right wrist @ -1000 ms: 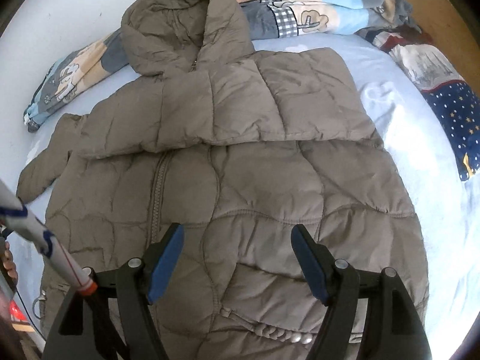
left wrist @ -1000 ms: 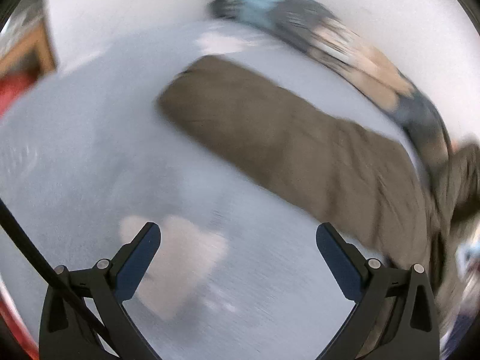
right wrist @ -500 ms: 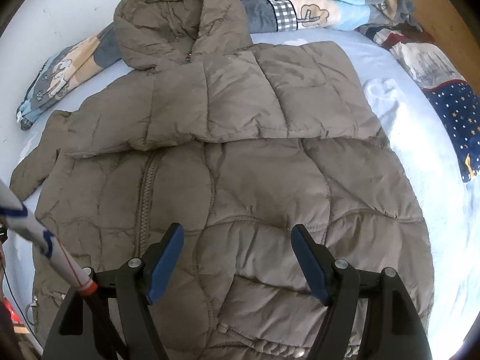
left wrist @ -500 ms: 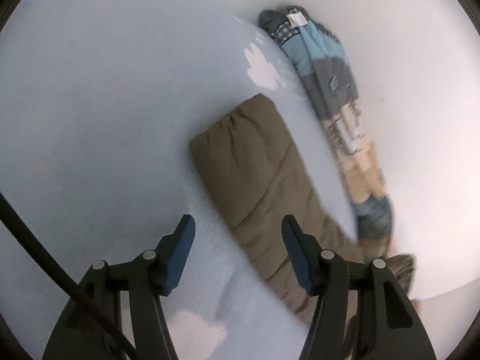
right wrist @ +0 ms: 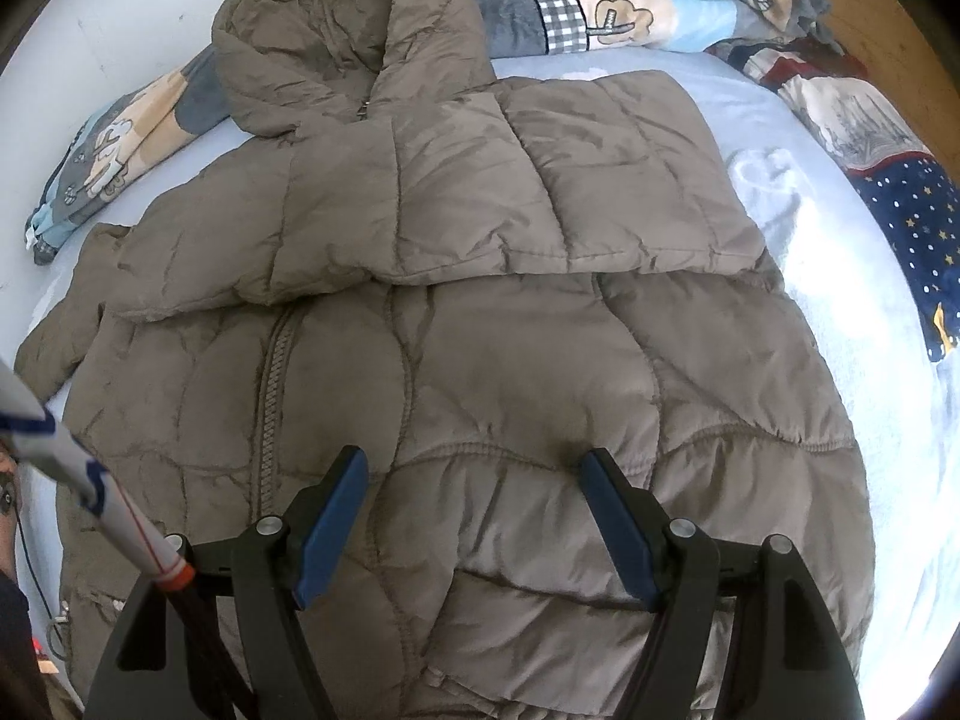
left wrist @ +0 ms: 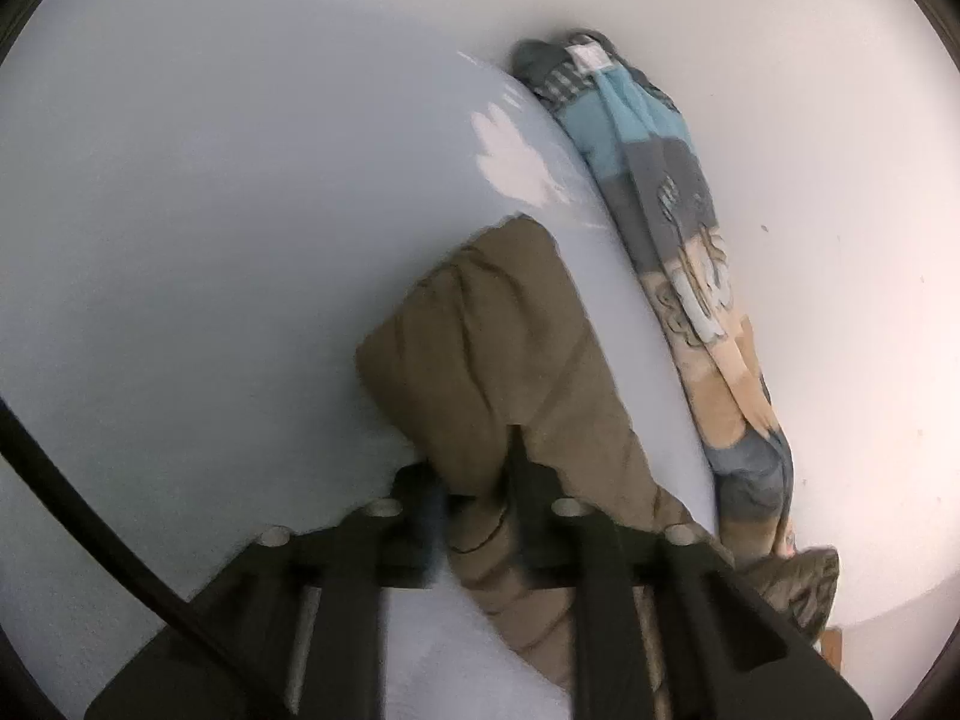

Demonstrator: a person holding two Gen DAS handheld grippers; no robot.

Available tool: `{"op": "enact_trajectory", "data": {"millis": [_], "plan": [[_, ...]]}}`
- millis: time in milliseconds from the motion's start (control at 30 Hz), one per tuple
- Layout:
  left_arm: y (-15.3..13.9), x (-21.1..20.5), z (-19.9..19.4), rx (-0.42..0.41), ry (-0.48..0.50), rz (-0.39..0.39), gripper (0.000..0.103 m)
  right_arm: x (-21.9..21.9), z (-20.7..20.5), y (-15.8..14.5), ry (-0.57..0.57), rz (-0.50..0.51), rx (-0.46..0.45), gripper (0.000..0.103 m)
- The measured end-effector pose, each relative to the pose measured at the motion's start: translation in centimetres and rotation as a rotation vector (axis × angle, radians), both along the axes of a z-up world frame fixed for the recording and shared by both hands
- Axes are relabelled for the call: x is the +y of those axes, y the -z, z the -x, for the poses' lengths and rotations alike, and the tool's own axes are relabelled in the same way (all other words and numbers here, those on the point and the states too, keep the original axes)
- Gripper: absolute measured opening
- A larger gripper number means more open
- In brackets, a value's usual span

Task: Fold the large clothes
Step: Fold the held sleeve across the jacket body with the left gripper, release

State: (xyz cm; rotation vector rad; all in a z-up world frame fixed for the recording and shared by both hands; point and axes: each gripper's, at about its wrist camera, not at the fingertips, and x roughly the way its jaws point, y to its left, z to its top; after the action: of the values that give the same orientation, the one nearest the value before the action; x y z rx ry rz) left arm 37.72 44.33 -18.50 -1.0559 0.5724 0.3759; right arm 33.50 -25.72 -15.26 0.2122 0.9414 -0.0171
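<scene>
left gripper (left wrist: 474, 480) clamped on puffer jacket sleeve (left wrist: 480, 330), right gripper (right wrist: 474, 516) wide apart, empty, over olive puffer jacket (right wrist: 480, 330) on bed (right wrist: 840, 312)

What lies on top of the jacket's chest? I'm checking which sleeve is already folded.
One folded sleeve lies across the jacket; the chest beneath it is covered.

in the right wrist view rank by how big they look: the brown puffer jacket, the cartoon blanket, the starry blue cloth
1. Brown puffer jacket, fills most of the view.
2. Cartoon blanket, a long strip behind the hood.
3. Starry blue cloth, cut off by the edge.
The last two lie farther away, so their order is unsure.
</scene>
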Motion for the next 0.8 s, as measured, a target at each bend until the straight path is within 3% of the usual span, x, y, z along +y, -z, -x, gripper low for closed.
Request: {"op": "enact_trajectory", "data": {"millis": [333, 667, 800], "plan": [[-5.1, -3.7, -2.5, -0.074, 0.132, -0.180, 0.014, -1.3, 0.4, -1.1, 0.045, -0.032, -0.037, 0.078], [-16.4, -14.7, -1.8, -0.228, 0.354, -0.351, 0.014, -2.4, 1.9, -3.3, 0.081, -0.039, -0.115, 0.078], [-19.5, -18.5, -0.7, -0.293, 0.412, -0.388, 0.014, -3.3, 2.6, -4.1, 0.100, -0.055, -0.135, 0.078]]}}
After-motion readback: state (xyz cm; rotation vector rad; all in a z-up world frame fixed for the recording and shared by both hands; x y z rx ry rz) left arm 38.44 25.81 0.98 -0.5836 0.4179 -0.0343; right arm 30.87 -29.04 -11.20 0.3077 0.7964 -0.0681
